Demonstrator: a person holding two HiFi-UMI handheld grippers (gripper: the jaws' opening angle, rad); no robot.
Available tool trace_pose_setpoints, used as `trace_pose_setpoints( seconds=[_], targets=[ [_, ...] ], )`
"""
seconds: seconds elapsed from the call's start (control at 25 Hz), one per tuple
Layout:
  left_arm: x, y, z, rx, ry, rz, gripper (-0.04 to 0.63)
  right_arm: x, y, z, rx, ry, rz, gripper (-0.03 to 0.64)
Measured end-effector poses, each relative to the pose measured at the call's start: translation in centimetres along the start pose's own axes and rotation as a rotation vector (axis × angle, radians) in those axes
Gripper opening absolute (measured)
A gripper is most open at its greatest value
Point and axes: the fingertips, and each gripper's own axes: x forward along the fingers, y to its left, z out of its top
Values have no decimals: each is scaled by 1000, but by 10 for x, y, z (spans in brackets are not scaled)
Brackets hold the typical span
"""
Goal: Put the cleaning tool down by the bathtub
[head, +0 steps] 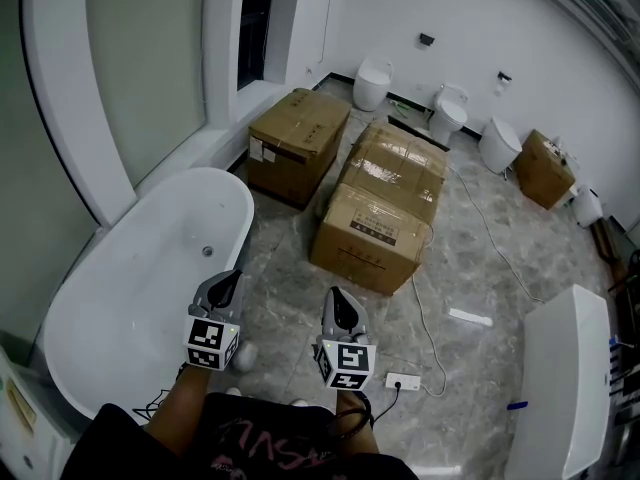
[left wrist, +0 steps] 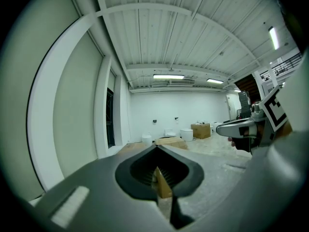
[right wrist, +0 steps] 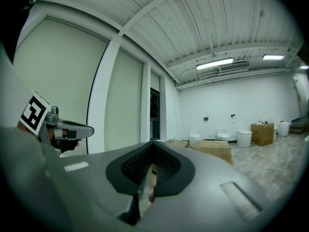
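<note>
- Grippers first: your left gripper [head: 222,290] had its jaws pressed together w/ nothing between them. Only a sliver of cardboard showed thru the slit in the left gripper view.
- Same for your right gripper [head: 343,310]: jaws together, empty. You held it level beside the left one, both over the floor just right of the bathtub [head: 120,298].
- You couldn't pick out the cleaning tool in any view, and neither gripper carried it.
- Small white rounded item [head: 243,356] lay on the floor close by the tub's side, below your left gripper. Couldn't tell what it was.
- Flat white piece [head: 470,317] lay well apart, near the cable [head: 425,318]; also unidentified.
- Handling was a guess only: a tool like that was prob light, w/ a stiff handle and a soft head, maybe wet & slick. You'd have wanted the jaws across the handle near mid-length, not on the head.
- Set-down spot: the floor betw the tub and the nearest cardboard box [head: 372,238] looked a safer bet than the glossy, curved rim.
- Power strip [head: 403,381] & its cable sat near your right side, a likely snag.
</note>
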Motion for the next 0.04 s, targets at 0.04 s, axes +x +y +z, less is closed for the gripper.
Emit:
trace_pose_setpoints(
  seconds=[0.04],
  targets=[
    [0,0,-1,1,0,-1,0,1,1,-1,-3,1,0,12]
  ],
)
